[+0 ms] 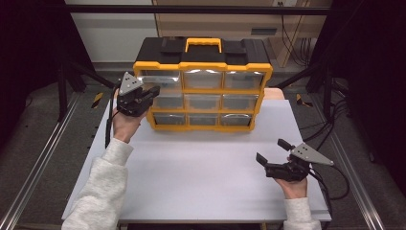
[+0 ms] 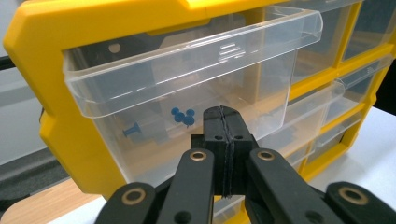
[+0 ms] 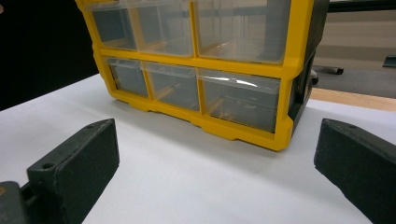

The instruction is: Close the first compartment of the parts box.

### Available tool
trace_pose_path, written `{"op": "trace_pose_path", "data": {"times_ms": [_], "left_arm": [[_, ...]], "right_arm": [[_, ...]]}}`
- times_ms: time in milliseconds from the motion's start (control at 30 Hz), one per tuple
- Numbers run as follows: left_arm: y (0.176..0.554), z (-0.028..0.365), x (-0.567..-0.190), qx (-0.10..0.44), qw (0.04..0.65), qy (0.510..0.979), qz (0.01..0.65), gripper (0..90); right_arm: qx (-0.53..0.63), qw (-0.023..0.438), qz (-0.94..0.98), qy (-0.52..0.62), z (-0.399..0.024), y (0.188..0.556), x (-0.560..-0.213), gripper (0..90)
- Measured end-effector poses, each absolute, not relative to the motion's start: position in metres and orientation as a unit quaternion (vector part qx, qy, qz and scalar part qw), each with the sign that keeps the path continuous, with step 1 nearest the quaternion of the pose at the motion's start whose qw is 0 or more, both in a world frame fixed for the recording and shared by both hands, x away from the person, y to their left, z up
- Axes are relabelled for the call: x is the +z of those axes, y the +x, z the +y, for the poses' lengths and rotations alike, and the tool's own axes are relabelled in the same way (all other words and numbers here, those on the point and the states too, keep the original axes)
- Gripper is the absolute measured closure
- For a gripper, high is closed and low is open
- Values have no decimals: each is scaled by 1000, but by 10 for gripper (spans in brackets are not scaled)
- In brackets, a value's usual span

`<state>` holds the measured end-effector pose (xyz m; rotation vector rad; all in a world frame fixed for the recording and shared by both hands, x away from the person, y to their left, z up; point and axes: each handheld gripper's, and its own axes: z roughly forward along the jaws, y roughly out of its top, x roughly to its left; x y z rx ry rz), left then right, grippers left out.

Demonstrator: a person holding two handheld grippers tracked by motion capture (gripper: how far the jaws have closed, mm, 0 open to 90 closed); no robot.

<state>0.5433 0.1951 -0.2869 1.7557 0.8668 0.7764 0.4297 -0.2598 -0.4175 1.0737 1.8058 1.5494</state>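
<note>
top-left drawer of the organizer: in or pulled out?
Pulled out partway. In the left gripper view the top-left drawer juts forward of the yellow frame, blue pushpins inside; the left tool, jaws shut, sits at its front.

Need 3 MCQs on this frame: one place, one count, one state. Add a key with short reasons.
1. Where is the left gripper?
A. at the top-left drawer of the organizer
B. at the bottom-right drawer
C. flat on the table

2. How many drawers are on the organizer's front?
A. six
B. nine
C. twelve

3. How do the right gripper jaws stand?
A. shut on a pin
B. shut, nothing held
C. open, nothing between

Key:
1 A, the left gripper view shows its shut jaws close to that drawer, which sits slightly pulled out and holds blue pins.
2 B, the high view shows three rows of three.
3 C, the right gripper view shows the jaws wide apart over bare table.
</note>
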Motion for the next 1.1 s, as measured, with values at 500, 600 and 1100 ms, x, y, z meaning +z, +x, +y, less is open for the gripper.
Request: {"op": "trace_pose_path", "data": {"times_ms": [500,600,1100], "left_arm": [[557,193,-287,332,482,726,360,896],[559,192,-287,334,481,726,360,896],[567,192,-289,341,470,727,366,896]], "right_arm": [[574,263,667,395,-260,430,-417,5],[574,263,667,395,-260,429,-417,5],[574,263,666,397,-261,429,-416,5]]}}
